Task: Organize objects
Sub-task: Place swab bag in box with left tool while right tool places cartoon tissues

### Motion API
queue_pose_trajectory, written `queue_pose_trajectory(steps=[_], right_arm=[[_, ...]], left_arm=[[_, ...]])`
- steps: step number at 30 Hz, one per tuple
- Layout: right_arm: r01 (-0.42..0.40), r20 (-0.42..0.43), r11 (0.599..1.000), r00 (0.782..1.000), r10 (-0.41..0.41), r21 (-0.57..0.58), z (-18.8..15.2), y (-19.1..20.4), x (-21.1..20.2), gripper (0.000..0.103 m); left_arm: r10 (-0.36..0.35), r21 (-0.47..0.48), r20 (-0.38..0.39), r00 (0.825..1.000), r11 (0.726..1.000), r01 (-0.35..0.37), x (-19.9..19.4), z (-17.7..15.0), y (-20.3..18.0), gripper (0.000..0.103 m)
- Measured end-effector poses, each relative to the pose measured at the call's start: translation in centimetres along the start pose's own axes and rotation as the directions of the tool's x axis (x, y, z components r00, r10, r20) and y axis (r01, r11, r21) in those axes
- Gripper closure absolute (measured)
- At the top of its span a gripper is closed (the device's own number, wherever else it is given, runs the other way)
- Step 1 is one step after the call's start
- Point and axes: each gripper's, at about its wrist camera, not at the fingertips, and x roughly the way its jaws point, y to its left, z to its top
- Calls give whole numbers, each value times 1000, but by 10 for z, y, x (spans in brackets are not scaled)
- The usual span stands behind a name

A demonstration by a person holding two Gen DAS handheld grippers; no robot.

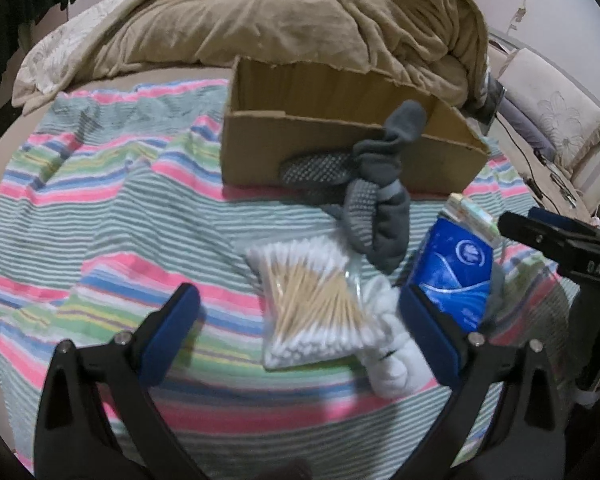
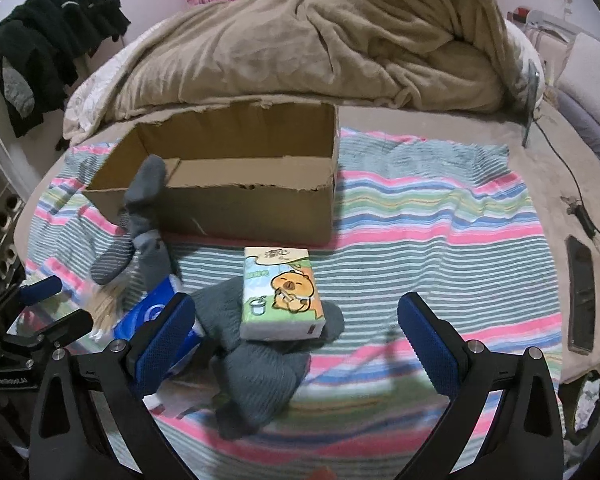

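My left gripper [image 1: 300,332] stands open over the cotton swab bag [image 1: 314,306]. My right gripper [image 2: 295,338] stands open over the cartoon tissue pack [image 2: 281,294], which lies on a grey sock [image 2: 259,364]. Cardboard box [image 2: 235,184] beyond, on the striped blanket [image 2: 440,216].
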Motion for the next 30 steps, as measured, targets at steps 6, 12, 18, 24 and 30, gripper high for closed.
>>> queue_pose_trajectory(steps=[6, 12, 18, 24, 30], right_arm=[[-8, -38, 1000, 999, 7, -6, 2, -1, 19, 12], [-60, -57, 998, 997, 59, -3, 0, -3, 29, 27], [-77, -47, 997, 996, 76, -12, -2, -2, 24, 54], [-75, -3, 997, 997, 75, -23, -3, -1, 5, 55], [-80, 40, 996, 996, 81, -29, 1, 0, -17, 55]], left_arm=[[18, 15, -47, 999, 1000, -17, 22, 0, 1, 23], [-8, 12, -75, 997, 1000, 9, 36, -4, 2, 47], [-29, 13, -53, 998, 999, 30, 29, -7, 3, 56], [-63, 1, -31, 998, 998, 63, 15, -9, 4, 57], [-91, 0, 21, 996, 996, 91, -14, -1, 5, 57]])
